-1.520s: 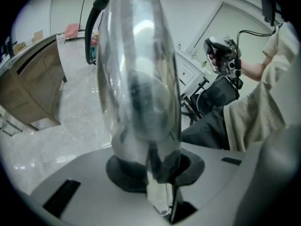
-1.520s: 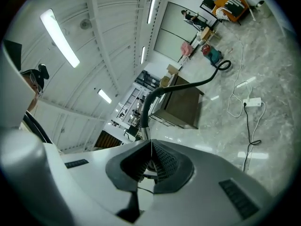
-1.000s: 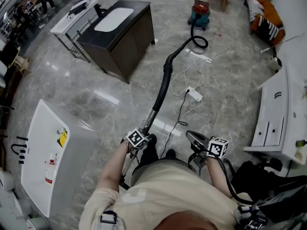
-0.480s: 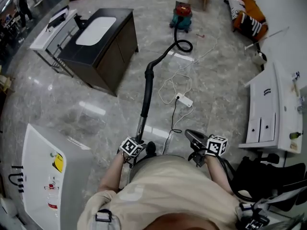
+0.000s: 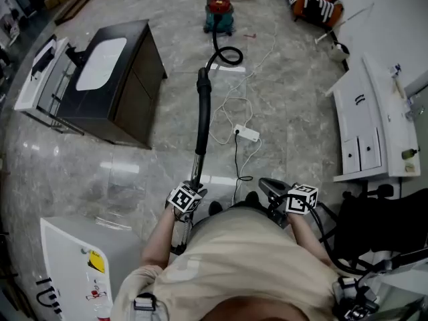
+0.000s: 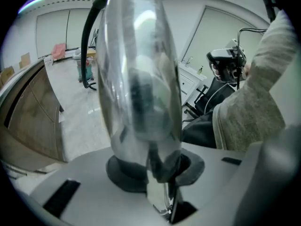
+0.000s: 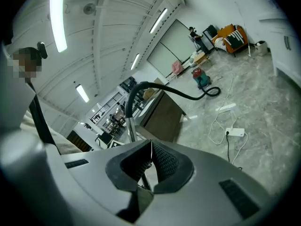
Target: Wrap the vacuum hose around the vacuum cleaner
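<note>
Left gripper (image 5: 192, 188): jaws partly apart, clamped on the chrome wand (image 5: 197, 159); the tube fills the left gripper view. The wand's long axis runs nearly straight up the head view, pointing away from the person. Its near end pokes back past the gripper beside the left forearm, and its far end is the black bent handle (image 5: 202, 95). From there the vacuum hose (image 5: 214, 40) makes one loop on the floor (image 5: 301, 112) and enters the red-and-teal vacuum cleaner (image 5: 219, 12), well apart at the far side. Hose not yet wrapped round it. Right gripper (image 5: 267, 187): jaws pressed together, nothing between them, held just in front of the torso. White power strip (image 5: 246, 134) with cords lies on the floor right of the wand.
</note>
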Action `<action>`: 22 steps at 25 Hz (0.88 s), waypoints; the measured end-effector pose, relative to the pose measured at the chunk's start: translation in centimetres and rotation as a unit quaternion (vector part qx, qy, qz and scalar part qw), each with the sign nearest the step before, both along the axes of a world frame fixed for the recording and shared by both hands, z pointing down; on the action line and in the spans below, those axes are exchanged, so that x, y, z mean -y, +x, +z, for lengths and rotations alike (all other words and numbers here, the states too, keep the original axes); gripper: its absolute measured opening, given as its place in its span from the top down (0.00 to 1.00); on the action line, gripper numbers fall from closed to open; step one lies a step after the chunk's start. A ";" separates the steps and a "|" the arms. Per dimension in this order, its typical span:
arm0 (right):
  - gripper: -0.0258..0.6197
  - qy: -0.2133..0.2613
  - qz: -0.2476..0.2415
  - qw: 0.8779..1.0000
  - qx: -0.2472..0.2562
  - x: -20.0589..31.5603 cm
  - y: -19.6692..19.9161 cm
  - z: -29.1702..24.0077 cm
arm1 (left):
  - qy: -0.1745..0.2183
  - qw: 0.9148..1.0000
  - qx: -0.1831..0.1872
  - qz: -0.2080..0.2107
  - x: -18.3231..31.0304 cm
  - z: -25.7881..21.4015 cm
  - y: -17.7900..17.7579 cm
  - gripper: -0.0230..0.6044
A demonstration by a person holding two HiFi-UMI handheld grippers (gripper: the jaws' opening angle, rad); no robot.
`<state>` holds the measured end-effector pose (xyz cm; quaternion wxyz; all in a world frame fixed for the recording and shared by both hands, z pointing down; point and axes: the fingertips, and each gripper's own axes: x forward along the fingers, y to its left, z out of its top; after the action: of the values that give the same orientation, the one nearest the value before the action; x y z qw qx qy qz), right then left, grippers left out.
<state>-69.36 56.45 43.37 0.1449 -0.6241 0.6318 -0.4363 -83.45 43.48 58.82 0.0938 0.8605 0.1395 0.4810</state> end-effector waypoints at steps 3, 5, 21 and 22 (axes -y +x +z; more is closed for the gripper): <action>0.95 -0.018 0.016 0.999 -0.022 -0.8 1.5 0.6 | 0.027 0.999 -0.001 0.024 0.9 -0.4 1.2 0.81; 0.95 -0.033 0.007 0.998 -0.044 -1.2 2.8 1.2 | 0.042 0.999 -0.001 0.031 1.6 -0.7 2.6 0.81; 0.95 -0.067 0.018 0.997 -0.021 -6.3 22.4 7.9 | 0.056 0.997 0.044 0.017 -0.5 -3.0 17.5 0.81; 0.95 -0.064 0.012 0.998 -0.027 -6.0 23.7 7.7 | 0.052 0.998 0.042 0.011 -0.7 -3.1 18.8 0.81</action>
<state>-45.70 62.48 51.04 0.0930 -0.6508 0.5992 -0.4569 -64.67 44.23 55.74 0.0496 0.8416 0.1192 0.5245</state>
